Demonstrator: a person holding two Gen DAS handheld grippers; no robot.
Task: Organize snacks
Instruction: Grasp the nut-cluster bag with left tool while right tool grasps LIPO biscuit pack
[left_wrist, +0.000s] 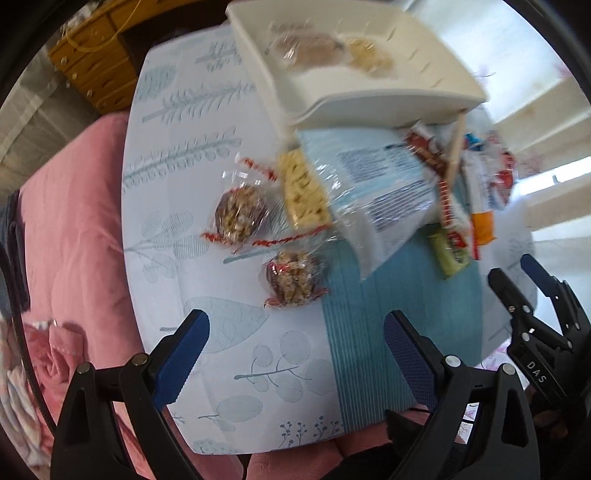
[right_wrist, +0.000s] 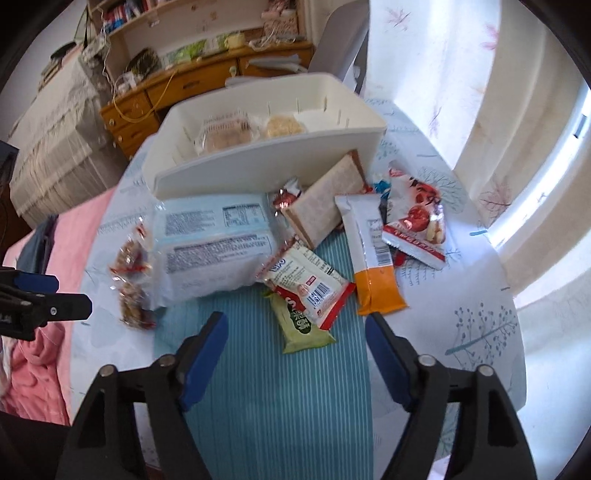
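Hovering over the table (right_wrist: 480, 332) with jaws apart and nothing between them, the right gripper (right_wrist: 295, 343) sits just short of a green snack packet (right_wrist: 303, 328), while the left gripper (left_wrist: 295, 350), jaws likewise apart, hangs near two clear-wrapped nut clusters (left_wrist: 291, 280). Beyond lie a large pale blue bag (right_wrist: 214, 236), an orange-and-white bar (right_wrist: 369, 254) and the white bin (right_wrist: 266, 162), which holds two wrapped snacks.

snacks (right_wrist: 314, 266) before bin (right_wrist: 258, 173), on table (right_wrist: 461, 295)
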